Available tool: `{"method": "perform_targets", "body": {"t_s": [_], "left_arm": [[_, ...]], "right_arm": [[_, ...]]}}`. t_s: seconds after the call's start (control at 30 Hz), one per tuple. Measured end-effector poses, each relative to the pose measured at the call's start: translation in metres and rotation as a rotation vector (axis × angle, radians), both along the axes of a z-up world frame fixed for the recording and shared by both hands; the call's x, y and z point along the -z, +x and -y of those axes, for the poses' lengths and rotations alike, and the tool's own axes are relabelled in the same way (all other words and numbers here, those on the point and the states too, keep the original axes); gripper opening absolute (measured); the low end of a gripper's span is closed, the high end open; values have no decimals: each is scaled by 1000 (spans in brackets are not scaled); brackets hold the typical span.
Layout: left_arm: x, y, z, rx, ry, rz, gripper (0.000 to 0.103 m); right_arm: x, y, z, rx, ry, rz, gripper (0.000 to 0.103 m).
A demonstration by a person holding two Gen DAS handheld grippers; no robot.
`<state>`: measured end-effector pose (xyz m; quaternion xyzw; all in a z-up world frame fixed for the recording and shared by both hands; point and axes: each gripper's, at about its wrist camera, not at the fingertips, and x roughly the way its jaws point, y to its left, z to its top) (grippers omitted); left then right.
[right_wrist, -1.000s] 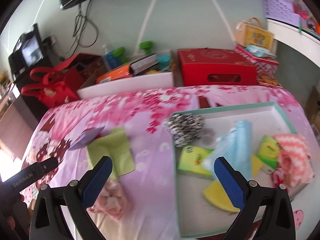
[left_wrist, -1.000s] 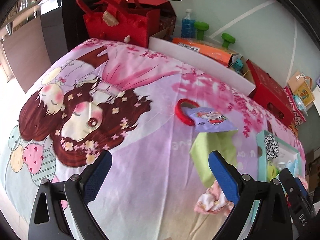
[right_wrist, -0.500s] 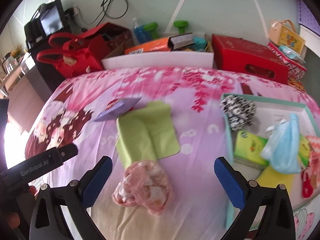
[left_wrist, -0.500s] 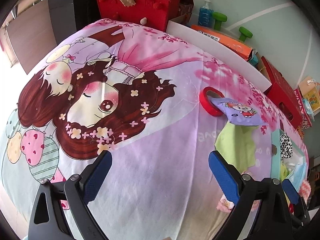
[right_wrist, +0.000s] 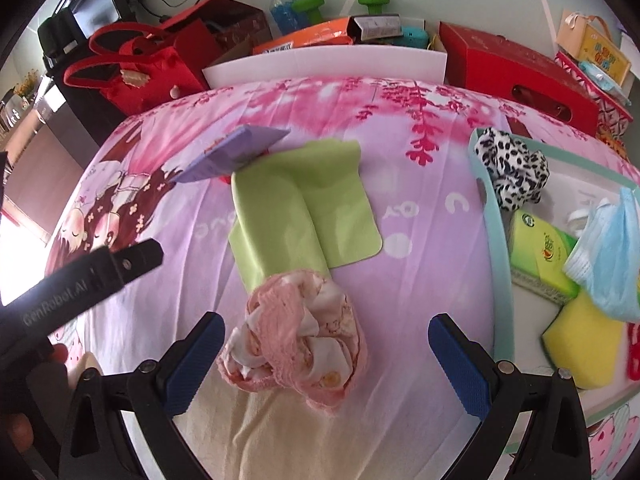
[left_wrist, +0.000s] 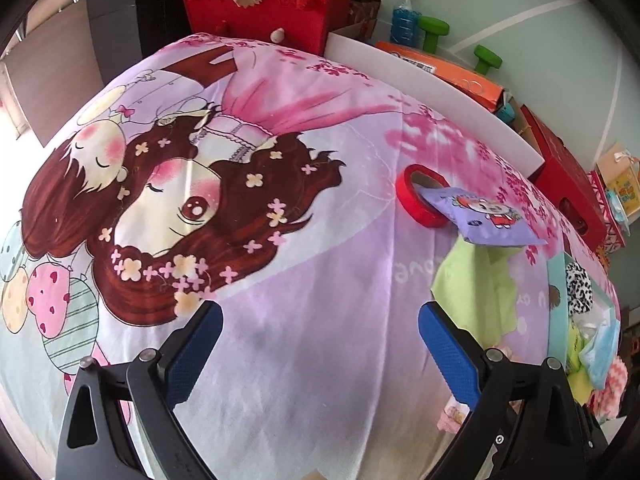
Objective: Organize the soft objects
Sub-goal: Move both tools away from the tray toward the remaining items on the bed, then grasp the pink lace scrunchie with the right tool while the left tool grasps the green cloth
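Pink crumpled cloth [right_wrist: 294, 334] lies on the bedsheet [right_wrist: 420, 200] between my right gripper's [right_wrist: 322, 364] spread fingers, touching the green cloth [right_wrist: 304, 212]. My left gripper [left_wrist: 320, 354], also spread, holds nothing.

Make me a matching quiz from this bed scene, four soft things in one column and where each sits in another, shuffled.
1. crumpled pink cloth bundle
2. flat lime-green cloth
3. black-and-white spotted fabric
4. square yellow sponge

A. far corner of the teal-rimmed tray
B. under the purple packet
C. between the right gripper fingers
D. near end of the tray, below the green tissue pack

Pairs: 1-C, 2-B, 3-A, 4-D
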<state>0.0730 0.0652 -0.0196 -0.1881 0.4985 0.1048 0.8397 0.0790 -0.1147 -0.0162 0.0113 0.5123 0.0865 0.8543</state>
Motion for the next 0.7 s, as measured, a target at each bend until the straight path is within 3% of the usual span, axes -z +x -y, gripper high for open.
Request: {"method": "perform_targets", "body": {"t_s": [0.17,0.5,0.67,0.7], "left_arm": [[2,2,3,9,16,-4,98],[0,7,16,51,-4,8,98],[2,9,25,89,44,-19,98],[2,10,27,95,46,-26,98]], "right_arm": [[6,1,-1,3,-22,-20,101],[3,-1,2,-6,16,-19,74],[3,-2,4,-14,60,-33,63],[3,-2,4,-14,63,-32,55]]}}
